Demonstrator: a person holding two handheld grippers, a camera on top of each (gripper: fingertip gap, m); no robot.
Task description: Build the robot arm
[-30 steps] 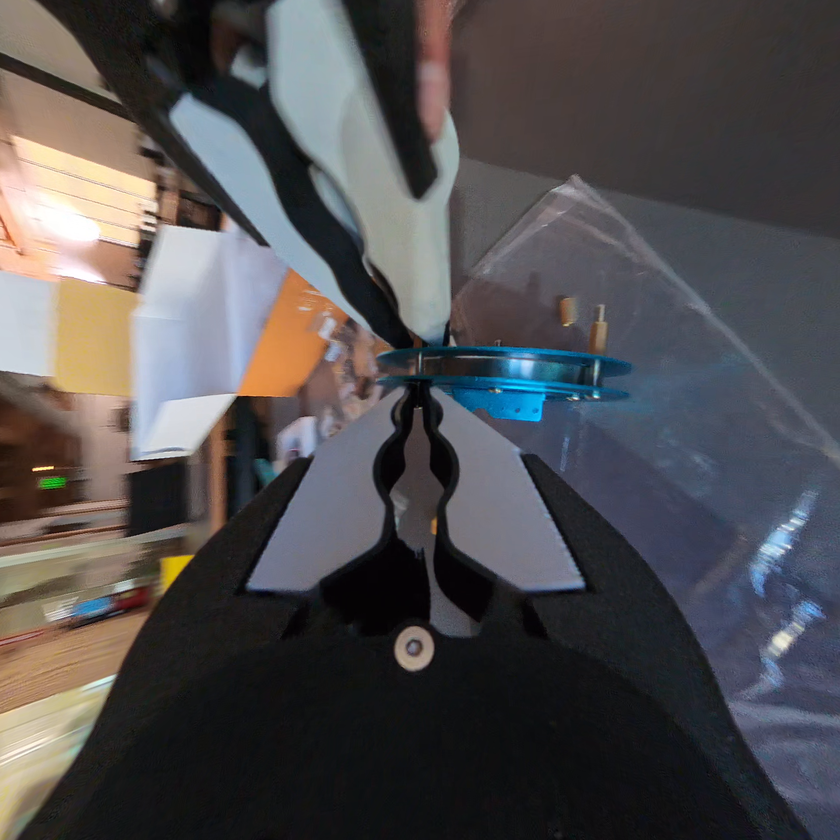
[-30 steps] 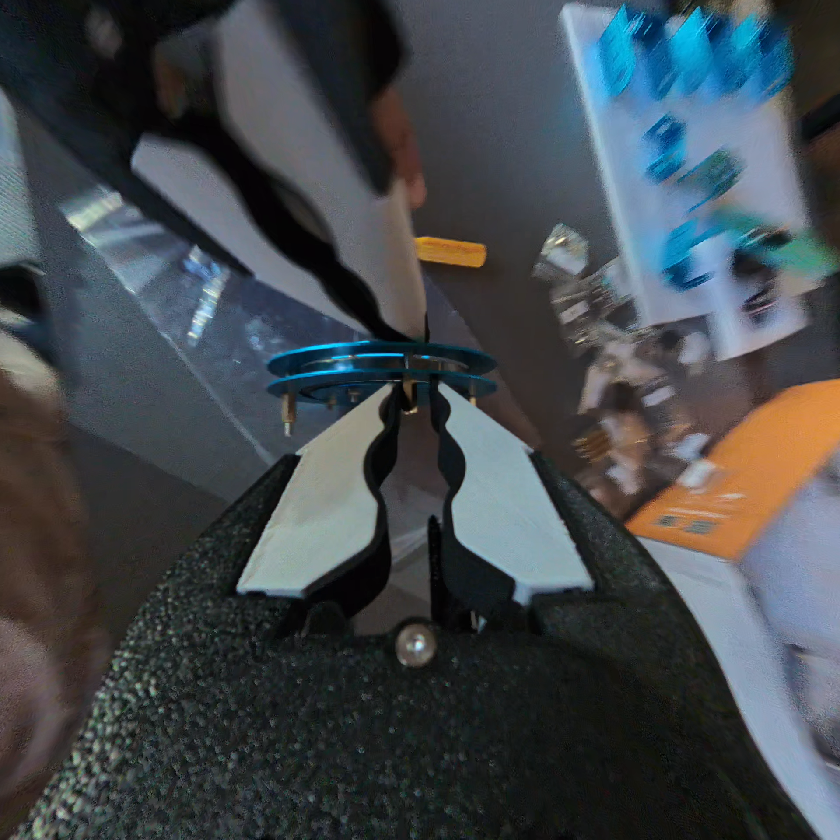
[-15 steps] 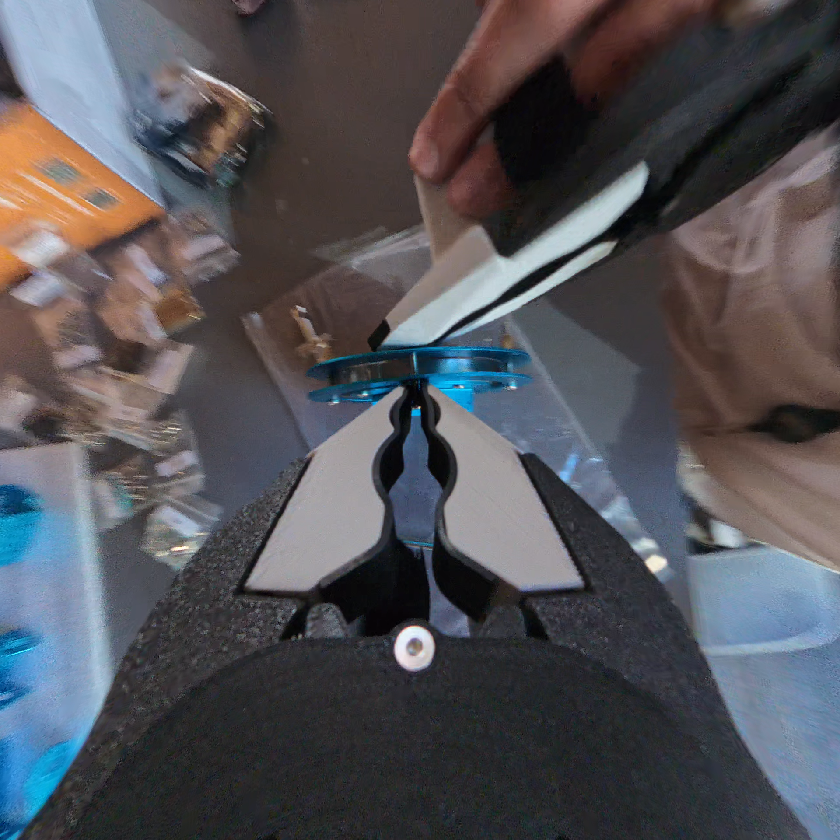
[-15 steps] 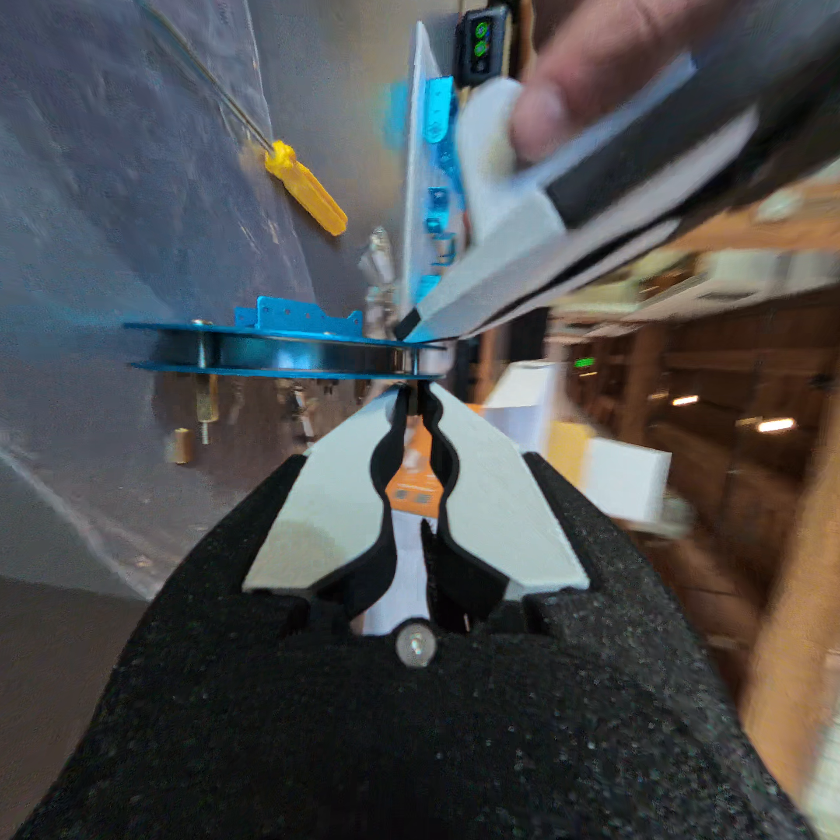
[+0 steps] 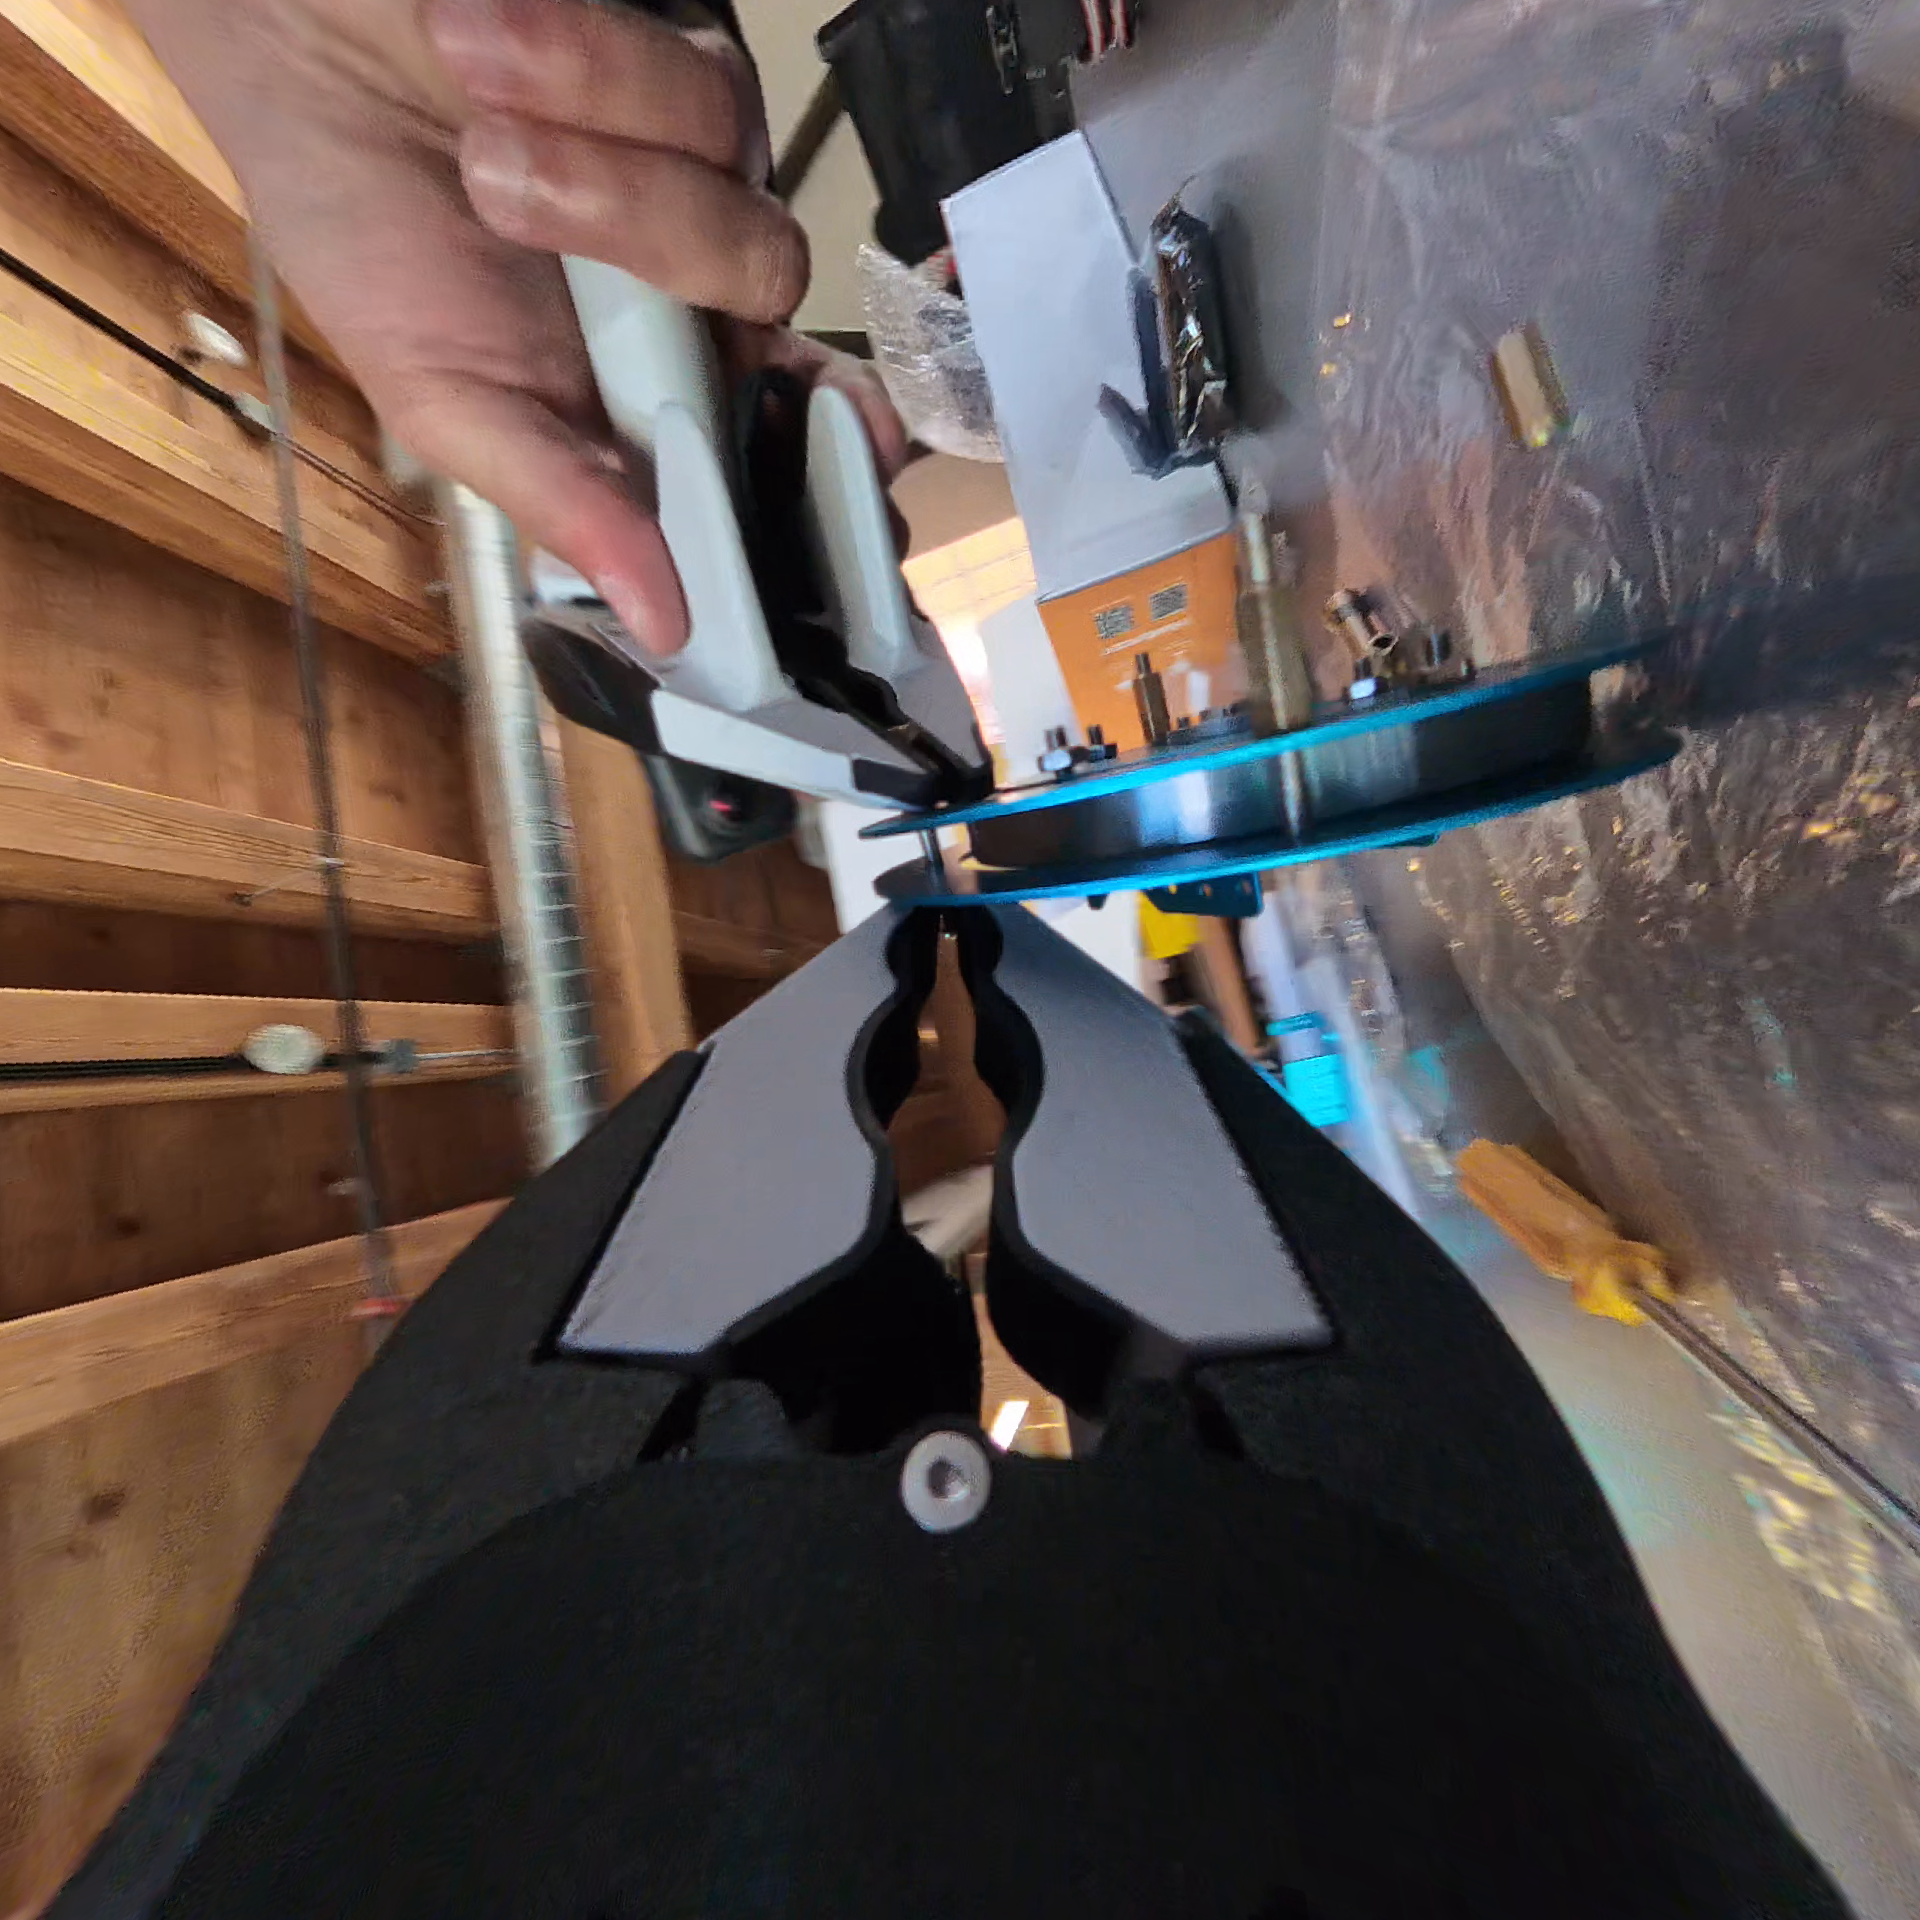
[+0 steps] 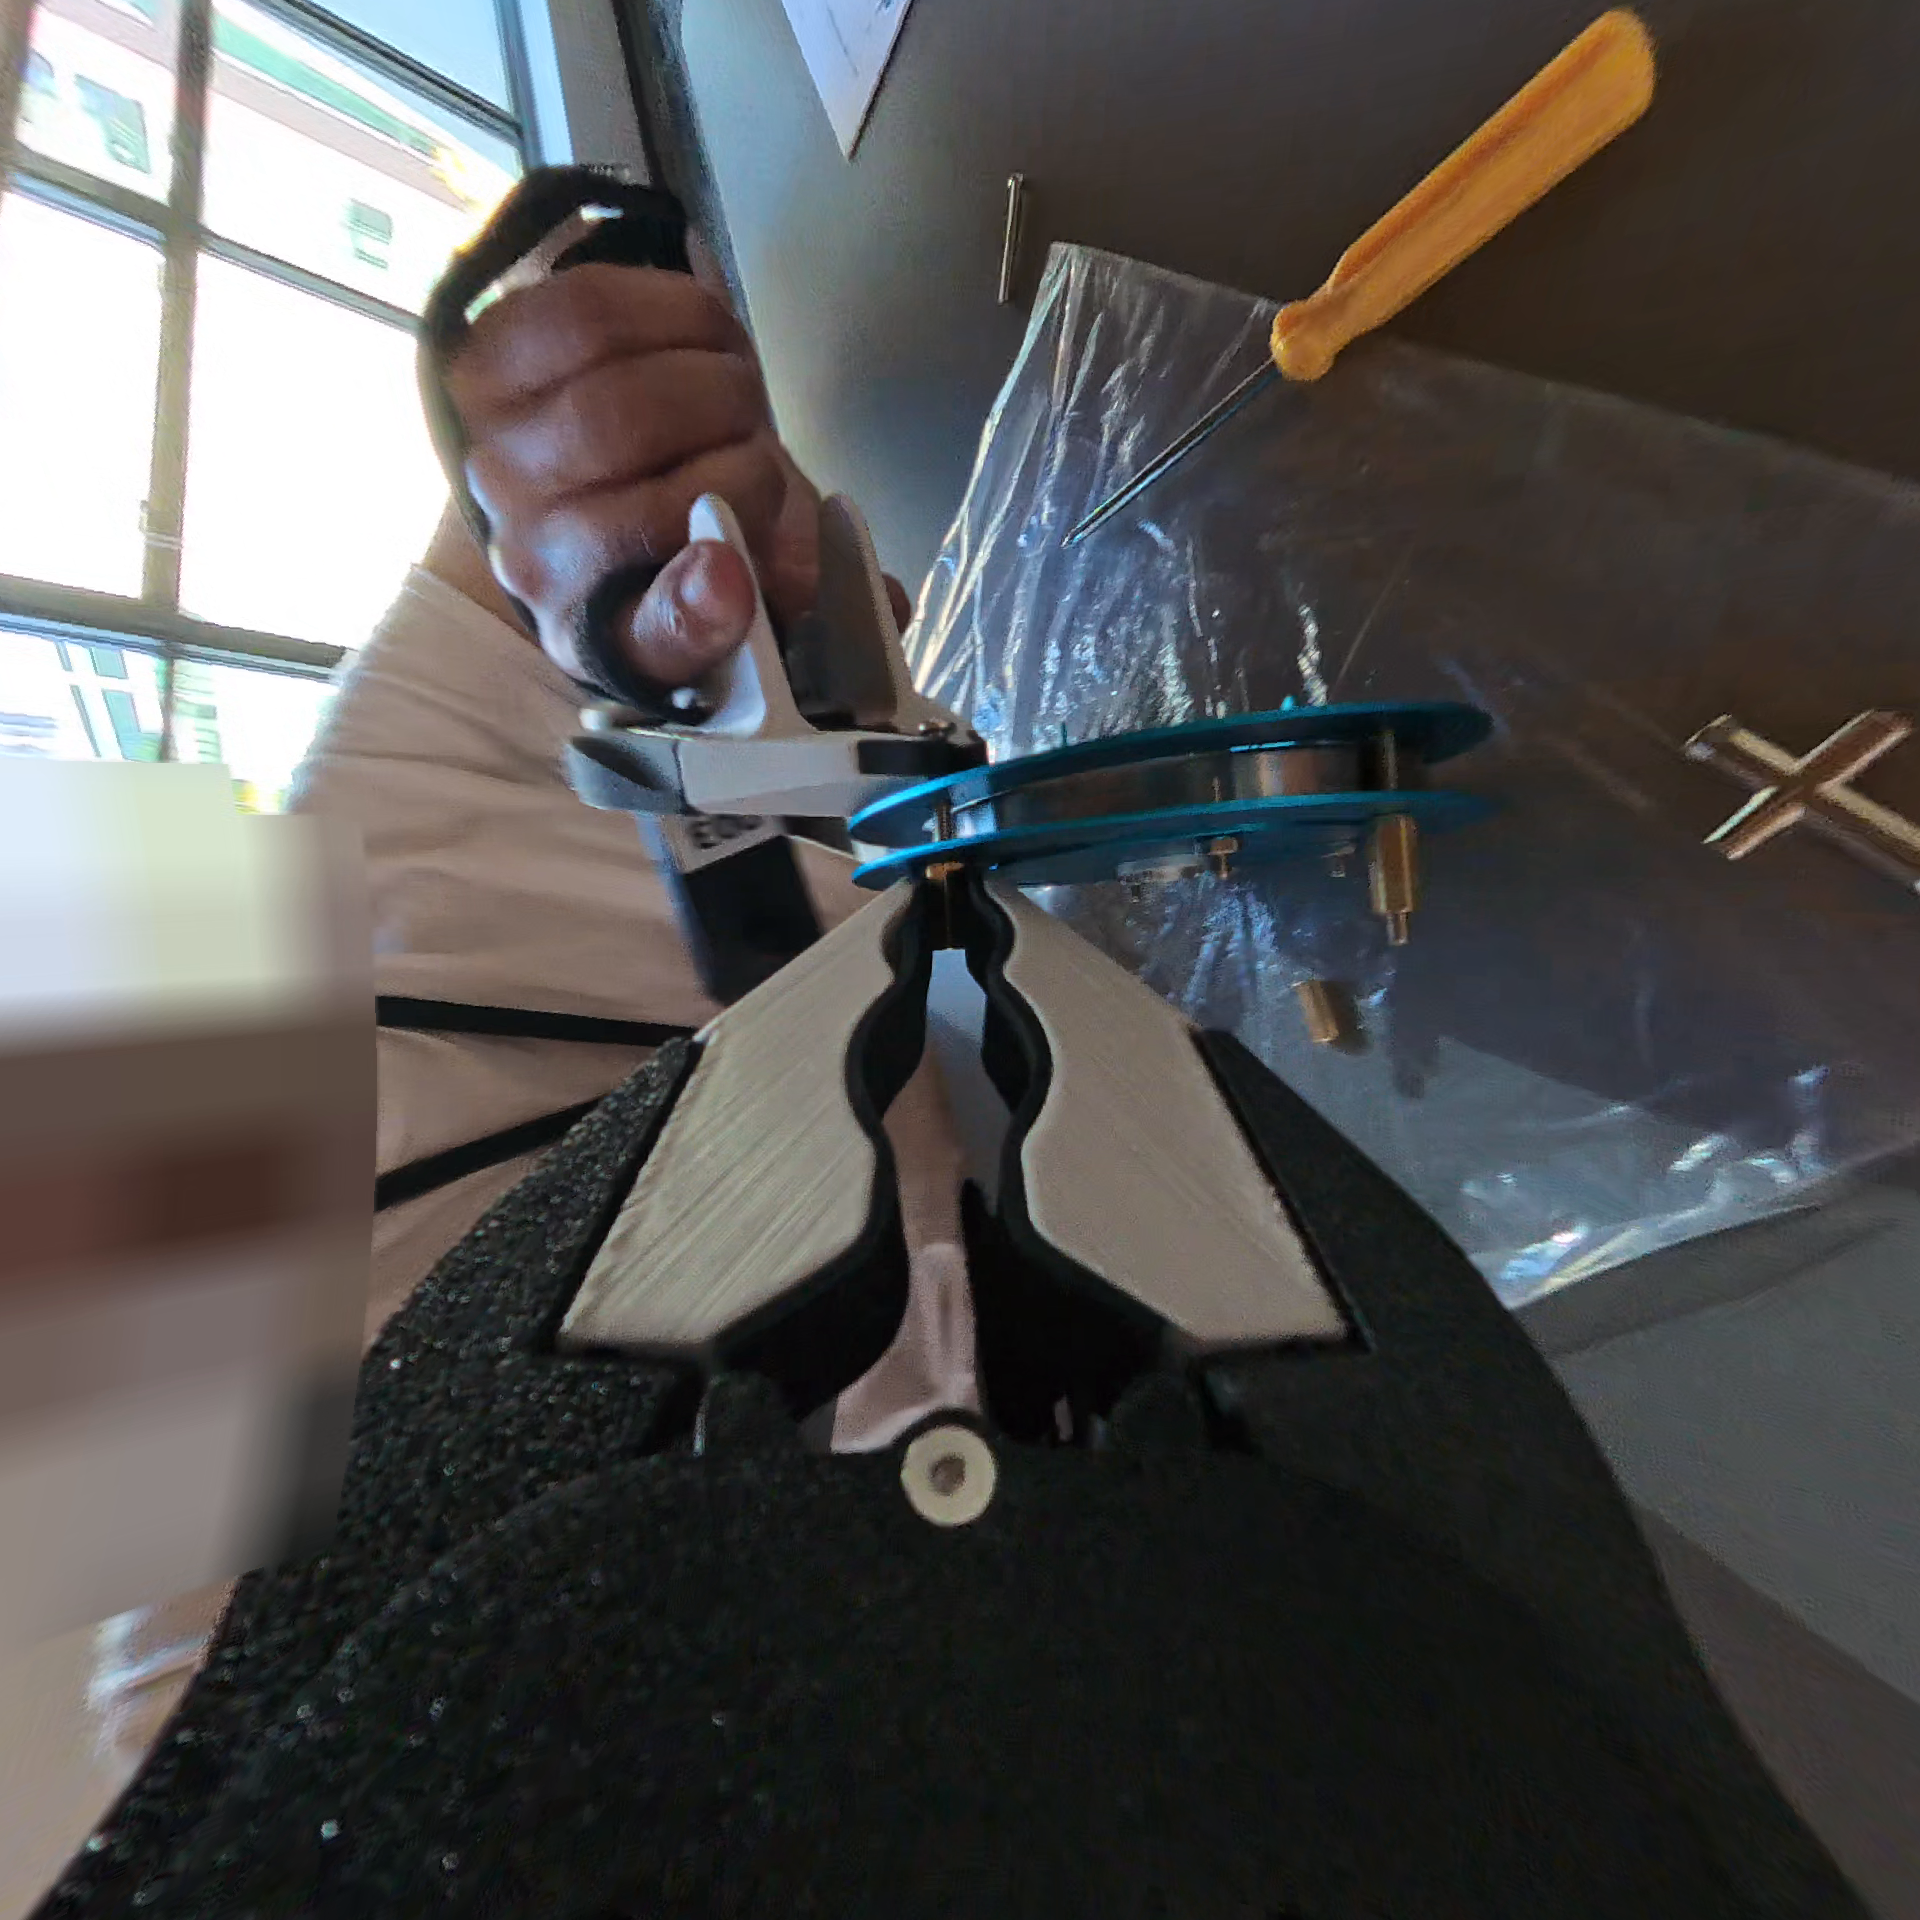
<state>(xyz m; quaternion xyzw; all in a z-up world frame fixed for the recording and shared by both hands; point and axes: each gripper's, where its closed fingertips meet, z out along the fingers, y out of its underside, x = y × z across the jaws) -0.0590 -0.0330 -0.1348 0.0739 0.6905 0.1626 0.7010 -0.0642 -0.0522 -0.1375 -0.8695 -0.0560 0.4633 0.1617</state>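
The left gripper (image 5: 948, 914) is clenched, its black-lined tips pinched on something small under the rim of the blue disc assembly (image 5: 1299, 800) — two thin blue round plates stacked with a dark ring and brass standoffs (image 5: 1270, 634) between and above them. The right gripper (image 6: 951, 894) is likewise clamped on a short brass standoff (image 6: 943, 883) hanging below the lower plate's edge. In each view the other gripper comes in from the far side of the assembly, held by a hand (image 5: 499, 260), its tips nipping the upper plate's rim.

Beyond the assembly lies a clear plastic bag (image 6: 1455, 582) on the dark table (image 6: 1247, 125); on it a loose brass spacer (image 6: 1320, 1013) sits just below the plates. A yellow-handled screwdriver (image 6: 1455, 197) rests above the assembly, its tip on the bag, and a metal cross wrench (image 6: 1808, 790) lies to its right. Behind the assembly in the left view stands an orange and white box (image 5: 1132, 623) bearing print I leave unread.
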